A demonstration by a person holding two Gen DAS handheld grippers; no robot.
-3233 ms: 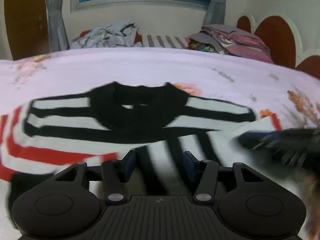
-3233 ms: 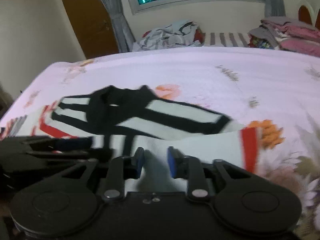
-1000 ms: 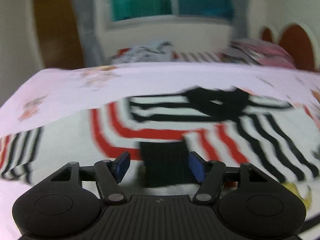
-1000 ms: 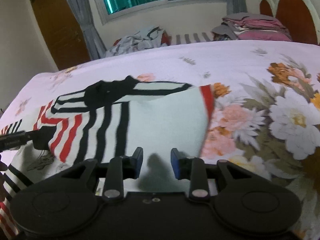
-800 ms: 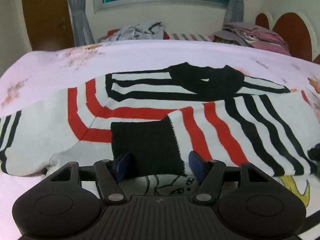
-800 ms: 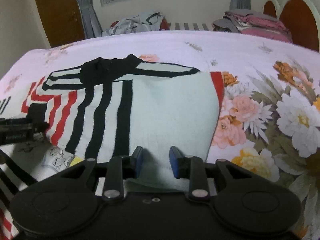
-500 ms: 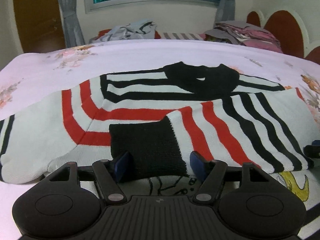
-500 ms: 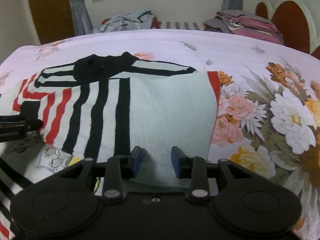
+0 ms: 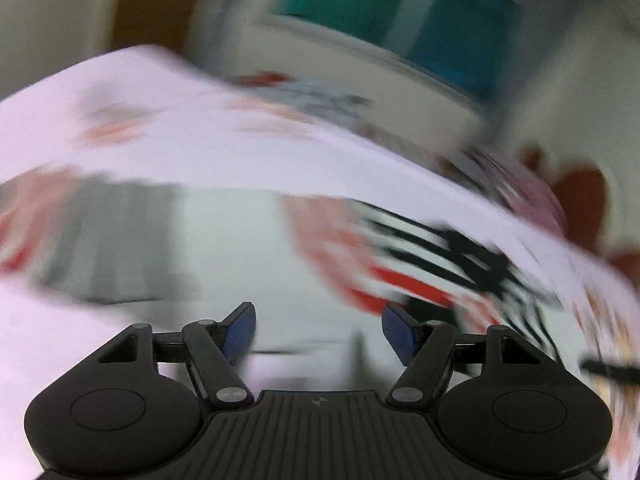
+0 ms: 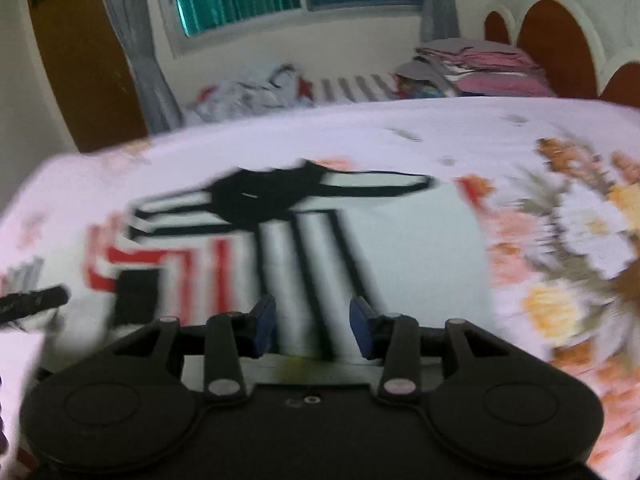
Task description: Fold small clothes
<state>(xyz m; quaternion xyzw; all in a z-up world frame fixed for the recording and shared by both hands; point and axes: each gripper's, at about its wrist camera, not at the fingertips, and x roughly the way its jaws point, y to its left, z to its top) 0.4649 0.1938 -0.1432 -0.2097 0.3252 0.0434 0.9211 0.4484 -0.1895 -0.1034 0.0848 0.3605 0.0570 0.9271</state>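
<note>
Handling: the white knit sweater with black and red stripes point(image 10: 304, 240) looks soft, light and floppy, and will likely sag unless pinched at an edge; the hem nearest the right claw point(image 10: 312, 326) or the black cuff point(image 10: 136, 292) seem the best holds.

It lies partly folded on the floral pink bed sheet point(image 10: 460, 136).

Right claw: spread, just been opening, pads off the cloth. Left claw point(image 9: 318, 332): spread, nothing between; view blurred.

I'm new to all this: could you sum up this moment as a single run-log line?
task: fold small clothes | left gripper: open, empty | right gripper: jaws just opening, nothing gripped | striped sweater: on floral bedsheet, sleeves folded in
</note>
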